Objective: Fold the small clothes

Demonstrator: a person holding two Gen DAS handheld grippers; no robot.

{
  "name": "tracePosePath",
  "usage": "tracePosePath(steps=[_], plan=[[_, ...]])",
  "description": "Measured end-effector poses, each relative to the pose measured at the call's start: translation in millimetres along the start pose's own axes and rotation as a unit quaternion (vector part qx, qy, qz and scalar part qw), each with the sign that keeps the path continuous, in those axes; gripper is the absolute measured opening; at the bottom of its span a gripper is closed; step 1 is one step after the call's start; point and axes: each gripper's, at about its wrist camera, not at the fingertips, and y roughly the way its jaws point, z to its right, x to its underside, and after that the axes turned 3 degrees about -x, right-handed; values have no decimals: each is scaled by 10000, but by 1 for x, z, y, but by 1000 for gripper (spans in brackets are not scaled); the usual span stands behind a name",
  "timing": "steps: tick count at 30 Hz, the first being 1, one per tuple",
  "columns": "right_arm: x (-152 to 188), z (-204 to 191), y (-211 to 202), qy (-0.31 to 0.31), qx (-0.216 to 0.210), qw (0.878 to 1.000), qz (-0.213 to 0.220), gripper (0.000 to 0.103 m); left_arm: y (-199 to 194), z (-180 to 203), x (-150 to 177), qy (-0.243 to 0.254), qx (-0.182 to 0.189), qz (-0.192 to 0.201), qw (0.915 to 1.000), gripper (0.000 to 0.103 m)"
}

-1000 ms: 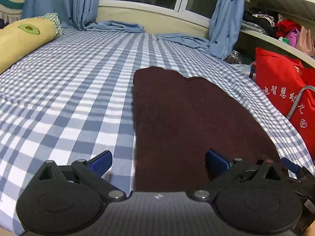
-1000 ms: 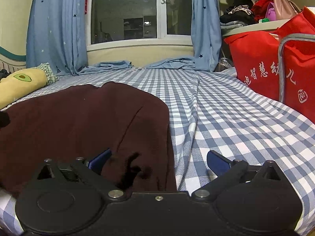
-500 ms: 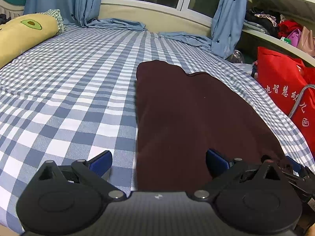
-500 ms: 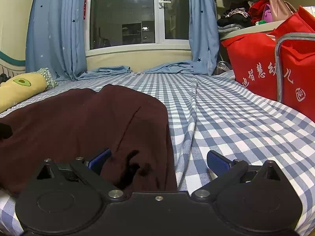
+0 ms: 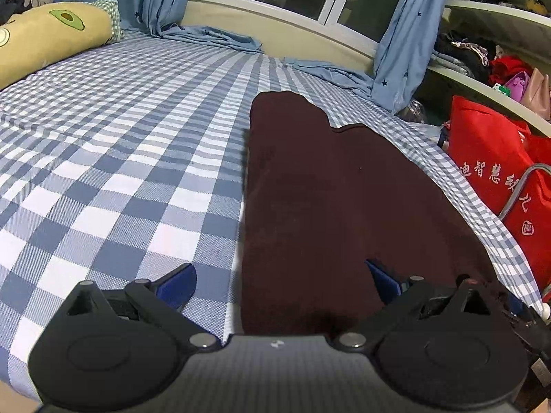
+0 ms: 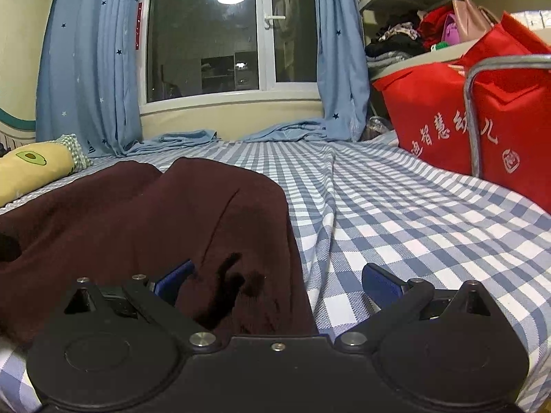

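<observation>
Left wrist, dark maroon garment (image 5: 330, 186), checked sheet (image 5: 120, 158)

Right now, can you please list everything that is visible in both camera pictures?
garment: one, dark maroon, flat on the bed sheet
bed sheet: one, blue-white checked
avocado pillow: one, yellow, far left
curtains: two, blue with stars, beside the window
window: one, white frame, behind the bed
bags: two, red, right of the bed
shelf: one, pale, piled with clothes and handbags
left gripper: open, at the garment's left edge
right gripper: open, at its right edge
</observation>
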Motion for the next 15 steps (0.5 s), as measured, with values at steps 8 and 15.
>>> tracePosePath(steps=[8, 15], plan=[[-21, 7, -12, -325, -443, 9980, 322, 103, 2, 0, 1, -6, -11, -10, 10000, 103], [-64, 35, 18, 227, -1082, 9939, -36, 103, 2, 1, 3, -9, -21, -8, 10000, 103]])
